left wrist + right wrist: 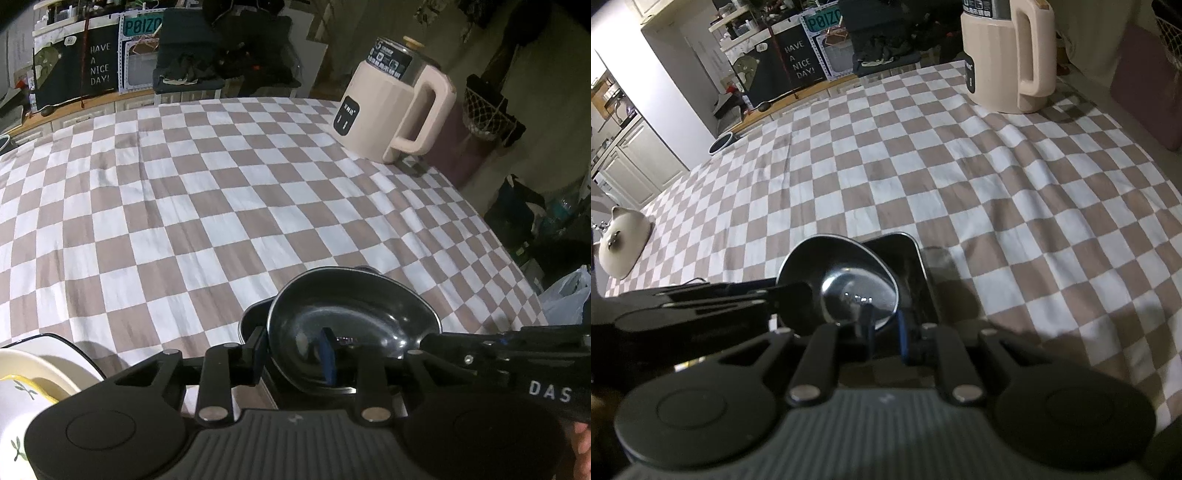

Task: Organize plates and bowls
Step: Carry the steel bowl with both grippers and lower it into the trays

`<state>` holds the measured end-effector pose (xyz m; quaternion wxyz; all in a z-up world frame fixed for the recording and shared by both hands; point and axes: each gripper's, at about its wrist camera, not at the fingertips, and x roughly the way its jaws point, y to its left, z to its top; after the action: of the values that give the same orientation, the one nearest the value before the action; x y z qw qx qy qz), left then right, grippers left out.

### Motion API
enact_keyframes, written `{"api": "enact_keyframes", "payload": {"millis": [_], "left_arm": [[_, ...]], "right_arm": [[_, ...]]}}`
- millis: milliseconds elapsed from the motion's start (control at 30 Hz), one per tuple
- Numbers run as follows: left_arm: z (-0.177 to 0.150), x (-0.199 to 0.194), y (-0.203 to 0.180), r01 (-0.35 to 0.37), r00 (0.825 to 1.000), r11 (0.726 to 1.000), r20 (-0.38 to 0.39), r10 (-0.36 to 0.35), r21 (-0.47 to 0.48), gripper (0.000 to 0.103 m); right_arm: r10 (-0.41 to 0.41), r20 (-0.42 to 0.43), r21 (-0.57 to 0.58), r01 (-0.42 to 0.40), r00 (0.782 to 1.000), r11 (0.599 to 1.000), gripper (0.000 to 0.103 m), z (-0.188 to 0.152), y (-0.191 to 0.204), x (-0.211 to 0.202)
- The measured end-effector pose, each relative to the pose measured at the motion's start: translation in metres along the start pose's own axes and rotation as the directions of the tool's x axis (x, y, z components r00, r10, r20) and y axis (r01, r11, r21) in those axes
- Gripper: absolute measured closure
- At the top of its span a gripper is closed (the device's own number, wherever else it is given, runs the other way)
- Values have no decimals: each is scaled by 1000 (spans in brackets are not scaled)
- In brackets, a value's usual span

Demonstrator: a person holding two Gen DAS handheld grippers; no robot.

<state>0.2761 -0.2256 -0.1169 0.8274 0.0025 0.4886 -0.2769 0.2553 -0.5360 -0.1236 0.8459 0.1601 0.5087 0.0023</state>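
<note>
A glossy black bowl (pixel 354 328) is held tilted over a black square dish (pixel 908 273) on the checked cloth. My left gripper (pixel 295 354) is shut on the bowl's near rim, one blue pad inside the bowl. My right gripper (pixel 884 332) is shut on the same bowl (pixel 846 284) from its other side, and its arm shows in the left wrist view (pixel 498 350). The square dish also shows behind the bowl in the left wrist view (pixel 253 317). White plates and bowls with green leaf print (pixel 33 373) are stacked at the lower left.
A cream electric kettle (pixel 399 103) stands at the table's far right corner. A cream lidded pot (pixel 622 240) sits at the table's left edge. The checked tablecloth (pixel 207 206) covers the table. Shelves and clutter lie beyond the far edge.
</note>
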Motion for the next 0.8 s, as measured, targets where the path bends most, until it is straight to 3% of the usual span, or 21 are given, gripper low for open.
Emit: {"api": "enact_keyframes", "payload": {"millis": [467, 800], "left_arm": [[1, 9, -1, 3, 1000, 1000, -15, -3, 6, 66], [2, 6, -2, 30, 1000, 1000, -8, -30, 0, 65]], "right_arm": [[-16, -65, -39, 14, 998, 999, 78, 1, 2, 16], [-31, -95, -32, 28, 995, 999, 65, 2, 2, 26]]}}
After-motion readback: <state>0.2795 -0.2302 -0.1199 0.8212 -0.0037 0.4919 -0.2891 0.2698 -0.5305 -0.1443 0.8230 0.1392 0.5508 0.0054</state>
